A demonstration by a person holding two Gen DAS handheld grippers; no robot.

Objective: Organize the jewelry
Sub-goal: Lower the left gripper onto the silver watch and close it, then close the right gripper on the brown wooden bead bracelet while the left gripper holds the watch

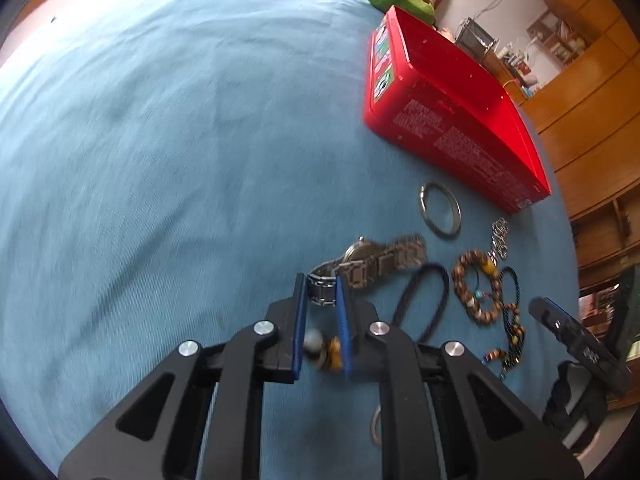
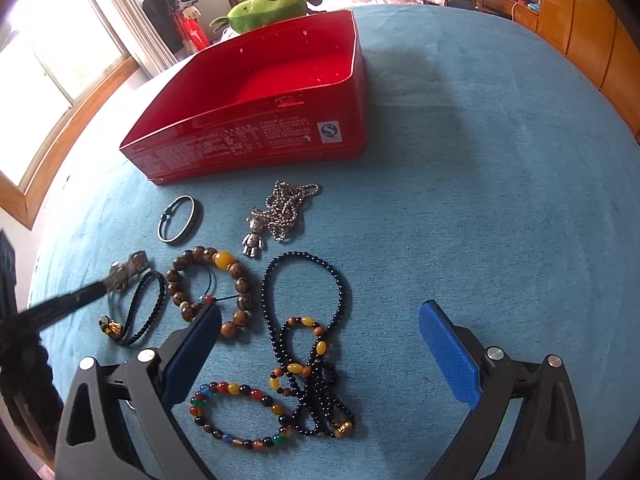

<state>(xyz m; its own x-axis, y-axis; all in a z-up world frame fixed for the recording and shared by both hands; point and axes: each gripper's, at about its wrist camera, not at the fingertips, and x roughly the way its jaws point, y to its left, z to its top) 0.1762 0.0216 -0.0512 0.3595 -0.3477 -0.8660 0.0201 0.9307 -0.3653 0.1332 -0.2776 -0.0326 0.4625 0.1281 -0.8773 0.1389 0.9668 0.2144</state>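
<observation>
My left gripper (image 1: 320,280) is shut on the metal strap of a silver watch (image 1: 372,258), which lies on the blue cloth; in the right wrist view the watch (image 2: 128,270) shows blurred at the left. My right gripper (image 2: 320,312) is open above a black bead necklace (image 2: 340,280), holding nothing. An open red tin box (image 2: 256,92) stands behind the jewelry. Around it lie a silver bangle (image 2: 192,216), a brown bead bracelet (image 2: 244,288), a black cord bracelet (image 2: 162,292), a silver chain with a bear pendant (image 2: 284,212) and a multicoloured bead bracelet (image 2: 234,389).
A green plush toy (image 2: 268,6) sits behind the red box. Wooden cabinets (image 2: 580,20) stand to the right of the bed, and a window (image 2: 48,60) lies to the left. The blue cloth (image 2: 500,200) stretches wide to the right of the jewelry.
</observation>
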